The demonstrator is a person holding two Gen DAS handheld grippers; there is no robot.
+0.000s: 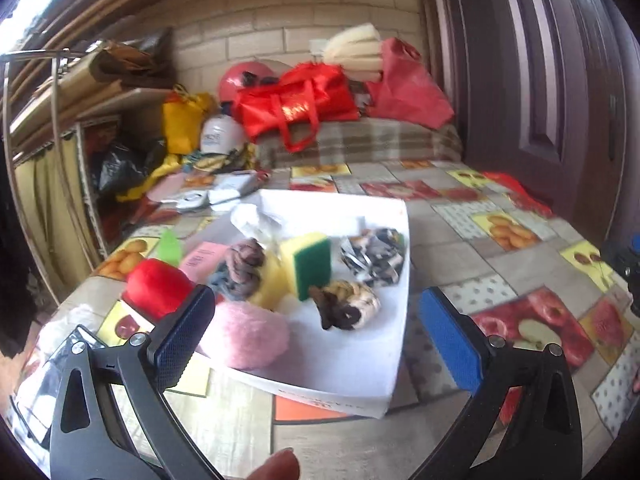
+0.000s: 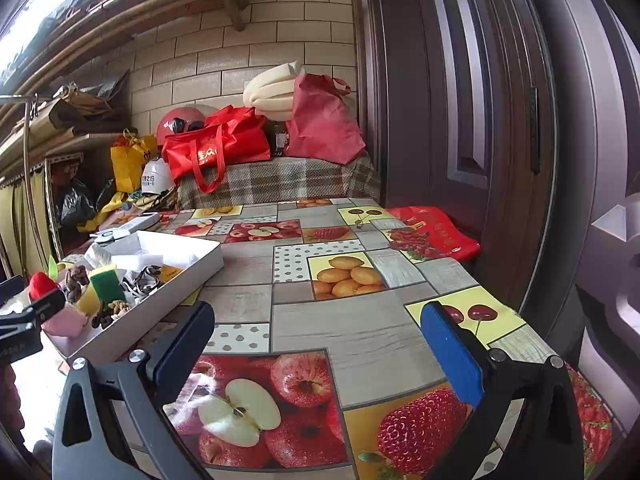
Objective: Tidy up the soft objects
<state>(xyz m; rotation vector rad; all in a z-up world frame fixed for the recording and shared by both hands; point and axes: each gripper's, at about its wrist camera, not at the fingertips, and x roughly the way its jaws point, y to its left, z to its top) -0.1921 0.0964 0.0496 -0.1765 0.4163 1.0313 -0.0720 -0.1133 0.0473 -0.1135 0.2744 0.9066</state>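
Observation:
A white shallow box (image 1: 360,364) on the fruit-print table holds soft things: a pink fluffy ball (image 1: 246,336), a yellow-green sponge (image 1: 310,266), a brown-cream braided piece (image 1: 348,306), a black-white crumpled cloth (image 1: 374,256), a grey-purple knit piece (image 1: 244,260). A red plush (image 1: 160,290) lies at the box's left edge. My left gripper (image 1: 316,340) is open and empty, just above the box's near part. My right gripper (image 2: 318,344) is open and empty over bare tablecloth, right of the box (image 2: 160,300). The left gripper's edge (image 2: 24,320) shows in the right wrist view.
Red bags (image 1: 296,100), a yellow bag (image 1: 184,120) and a white helmet (image 1: 220,134) crowd the far bench. A dark door (image 2: 480,120) stands on the right. A red bag (image 2: 436,232) lies at the table's right edge. Small devices (image 1: 216,194) lie behind the box.

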